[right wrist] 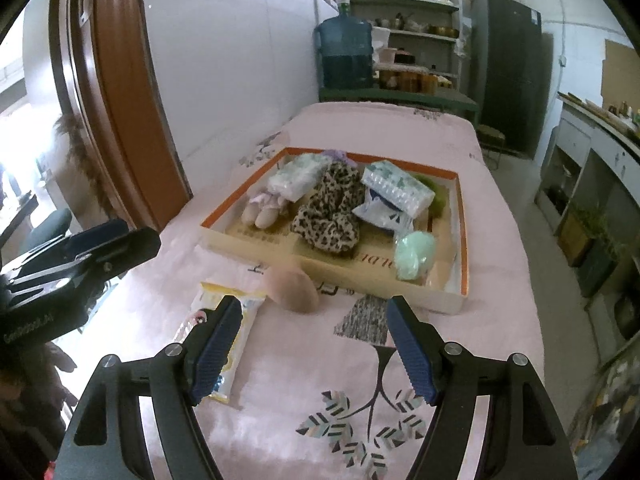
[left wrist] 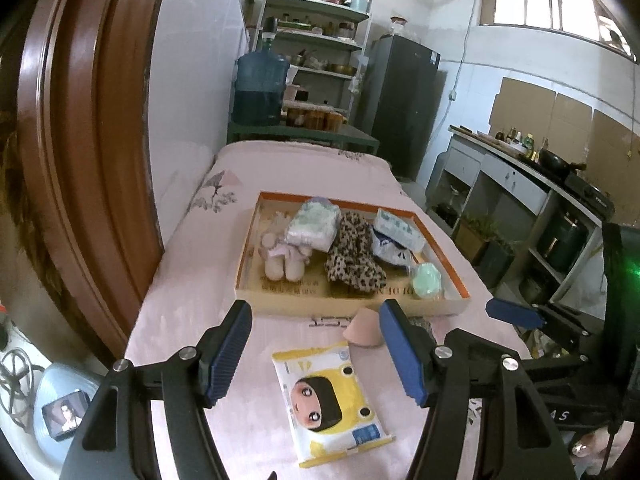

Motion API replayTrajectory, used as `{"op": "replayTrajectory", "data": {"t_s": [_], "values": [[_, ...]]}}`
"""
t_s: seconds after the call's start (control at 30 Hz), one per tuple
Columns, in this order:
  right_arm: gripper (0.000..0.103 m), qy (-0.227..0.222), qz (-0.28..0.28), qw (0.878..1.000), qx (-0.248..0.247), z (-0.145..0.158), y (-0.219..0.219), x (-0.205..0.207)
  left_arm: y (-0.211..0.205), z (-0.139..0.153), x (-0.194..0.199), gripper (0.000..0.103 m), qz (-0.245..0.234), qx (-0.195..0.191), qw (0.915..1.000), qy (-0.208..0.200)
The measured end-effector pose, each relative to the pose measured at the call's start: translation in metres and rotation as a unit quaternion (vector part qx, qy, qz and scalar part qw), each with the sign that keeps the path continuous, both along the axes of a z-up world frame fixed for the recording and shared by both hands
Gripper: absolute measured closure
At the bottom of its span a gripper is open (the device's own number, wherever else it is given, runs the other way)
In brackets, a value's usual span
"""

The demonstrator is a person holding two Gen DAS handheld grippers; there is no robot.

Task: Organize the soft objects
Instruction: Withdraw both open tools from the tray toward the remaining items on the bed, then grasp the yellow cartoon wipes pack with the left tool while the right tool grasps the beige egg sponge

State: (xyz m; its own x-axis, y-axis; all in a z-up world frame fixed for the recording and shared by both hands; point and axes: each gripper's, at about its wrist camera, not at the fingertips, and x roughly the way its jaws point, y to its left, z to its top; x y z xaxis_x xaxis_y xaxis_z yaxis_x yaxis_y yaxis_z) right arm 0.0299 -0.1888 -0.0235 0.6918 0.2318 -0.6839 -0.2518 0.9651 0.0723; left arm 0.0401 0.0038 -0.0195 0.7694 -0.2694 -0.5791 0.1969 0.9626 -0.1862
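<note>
A shallow orange-rimmed box (left wrist: 442, 306) (right wrist: 256, 254) sits on the pink cloth and holds a plush toy (left wrist: 282, 254), tissue packs (left wrist: 312, 224) (right wrist: 396, 190), a leopard cloth (left wrist: 354, 254) (right wrist: 328, 216) and a green sponge (left wrist: 427, 280) (right wrist: 414, 254). In front of it lie a yellow wipes pack (left wrist: 332, 400) (right wrist: 236, 340) and a pink makeup sponge (left wrist: 364, 330) (right wrist: 294, 286). My left gripper (left wrist: 316, 350) is open above the wipes pack. My right gripper (right wrist: 314, 348) is open and empty over bare cloth, with the makeup sponge just beyond its fingertips.
A brown door frame (left wrist: 80, 140) stands on the left. A water jug (left wrist: 260, 88) and shelves (left wrist: 320, 52) are beyond the table's far end. A counter (left wrist: 520, 184) runs along the right. The table edge drops off on the right (right wrist: 536, 320).
</note>
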Motion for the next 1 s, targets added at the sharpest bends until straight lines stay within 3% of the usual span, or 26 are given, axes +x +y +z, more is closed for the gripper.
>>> {"op": "replayTrajectory", "data": {"t_s": [0.6,1.0], "values": [[0.027,0.037,0.033,0.999,0.009,-0.034,0.014,0.029,0.01,-0.058,-0.008,0.037,0.007,-0.023,0.9976,0.065],[0.027,0.059,0.068,0.996,-0.013,-0.065,0.04,0.072,0.014,-0.073,-0.005,0.037,0.011,-0.024,0.9961,0.084]]}}
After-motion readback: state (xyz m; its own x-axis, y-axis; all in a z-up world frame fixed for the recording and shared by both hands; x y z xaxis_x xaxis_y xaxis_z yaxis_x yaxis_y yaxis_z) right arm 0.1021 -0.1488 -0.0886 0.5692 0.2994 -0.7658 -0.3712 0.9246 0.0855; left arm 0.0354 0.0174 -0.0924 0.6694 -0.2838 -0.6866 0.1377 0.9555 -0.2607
